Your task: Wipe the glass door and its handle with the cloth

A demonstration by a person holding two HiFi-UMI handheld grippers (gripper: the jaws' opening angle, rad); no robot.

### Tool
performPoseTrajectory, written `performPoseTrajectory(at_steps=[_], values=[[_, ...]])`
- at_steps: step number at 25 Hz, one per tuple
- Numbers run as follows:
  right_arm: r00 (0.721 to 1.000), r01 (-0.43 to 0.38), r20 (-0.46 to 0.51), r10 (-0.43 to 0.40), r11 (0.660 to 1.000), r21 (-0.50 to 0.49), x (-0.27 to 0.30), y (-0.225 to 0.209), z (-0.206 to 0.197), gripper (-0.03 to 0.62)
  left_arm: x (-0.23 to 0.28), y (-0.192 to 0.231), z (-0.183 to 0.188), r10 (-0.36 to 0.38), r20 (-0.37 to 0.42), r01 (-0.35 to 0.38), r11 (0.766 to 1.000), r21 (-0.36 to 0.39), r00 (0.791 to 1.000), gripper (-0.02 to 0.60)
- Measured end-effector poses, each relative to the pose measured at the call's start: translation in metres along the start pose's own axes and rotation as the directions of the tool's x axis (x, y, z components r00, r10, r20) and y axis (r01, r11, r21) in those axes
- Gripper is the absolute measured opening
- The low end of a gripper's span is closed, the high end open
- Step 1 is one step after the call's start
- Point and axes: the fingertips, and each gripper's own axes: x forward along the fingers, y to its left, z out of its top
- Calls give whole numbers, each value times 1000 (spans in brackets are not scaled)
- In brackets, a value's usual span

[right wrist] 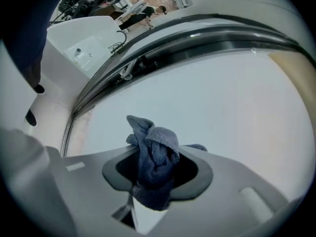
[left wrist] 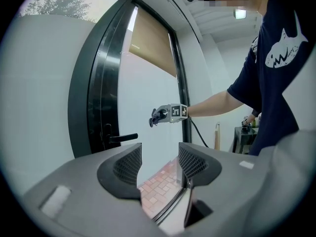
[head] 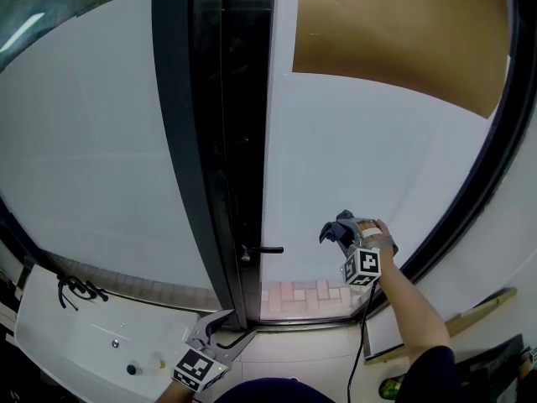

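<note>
The frosted glass door (head: 352, 166) stands in a black frame, and its black lever handle (head: 263, 249) juts out low on the left edge. My right gripper (head: 333, 233) is shut on a bunched blue-grey cloth (head: 341, 222), held close to the lower glass to the right of the handle. Whether cloth and pane touch I cannot tell. In the right gripper view the cloth (right wrist: 154, 154) sticks out between the jaws toward the glass (right wrist: 222, 102). My left gripper (head: 228, 330) hangs low near the door's foot, open and holding nothing. Its view shows the handle (left wrist: 123, 138) and the right gripper (left wrist: 156, 117).
A brown panel (head: 403, 32) covers the glass's upper right. A white counter (head: 75, 334) with a black cable (head: 77, 289) lies at the lower left. A wooden stick (head: 470, 309) leans at the lower right. Brick paving (head: 298, 296) shows through the door's bottom strip.
</note>
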Motion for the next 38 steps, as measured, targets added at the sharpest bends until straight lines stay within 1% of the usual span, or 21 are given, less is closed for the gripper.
performPoseTrajectory(at_steps=[2,3,5,7,9,11,13,15,16,17,19,20,21,24,26,29,32,33,35,38], values=[[1000,11,-16,-10,999,49,-3,-3,-4,149,-1,-1,1,-2,3,2,1000,-4,1000,230],[1000,12,-8,-11,997,79,-4,-4,0,149,-1,-1,0,-2,2,2,1000,-5,1000,229],[999,7,46,-14,989,148,-10,-11,21,149,-3,1,-3,1,-1,-1,1000,-6,1000,230],[991,-4,131,-23,980,200,-15,-20,56,149,-6,3,-5,7,-3,-7,1000,-7,1000,230],[974,-26,223,-29,971,239,-18,-28,98,149,-9,4,-5,15,-5,-15,1000,-10,1000,230],[952,-61,304,-33,953,296,-18,-35,138,149,-12,4,-4,25,-7,-25,1000,-16,1000,229],[930,-111,366,-36,922,372,-14,-42,172,149,-16,5,-4,33,-6,-33,999,-17,999,229],[905,-170,425,-26,893,417,-9,-44,206,150,-20,6,-7,42,-4,-42,999,-17,999,230],[893,-187,450,-22,891,414,-7,-42,222,150,-22,7,-8,48,-6,-48,999,-19,999,230],[884,-192,467,-19,896,400,-4,-41,236,150,-25,8,-10,54,-9,-55,998,-23,998,230],[877,-189,480,-18,906,378,5,-37,258,150,-29,10,-11,68,-14,-68,997,-33,998,230],[878,-194,478,-15,903,384,12,-35,264,150,-31,11,-11,75,-13,-76,996,-36,997,230],[879,-207,476,-11,892,402,19,-33,267,150,-33,12,-11,83,-10,-84,996,-38,996,230],[872,-272,489,1,832,484,33,-25,270,150,-38,17,-16,105,-19,-106,993,-44,994,229],[867,-315,499,22,800,511,38,-18,272,150,-41,21,-21,117,-32,-119,991,-54,993,230],[857,-398,505,100,751,527,45,3,272,150,-42,24,-25,128,-41,-130,990,-59,991,230],[845,-469,501,190,715,519,47,19,271,149,-40,24,-25,127,-38,-128,990,-51,991,230],[842,-482,496,212,709,515,47,23,271,149,-39,24,-25,125,-36,-126,991,-50,992,229],[842,-489,486,235,711,505,46,27,269,149,-35,21,-22,115,-32,-117,992,-51,993,230],[844,-491,468,262,729,477,42,30,263,149,-28,17,-20,98,-36,-99,994,-45,995,230]])
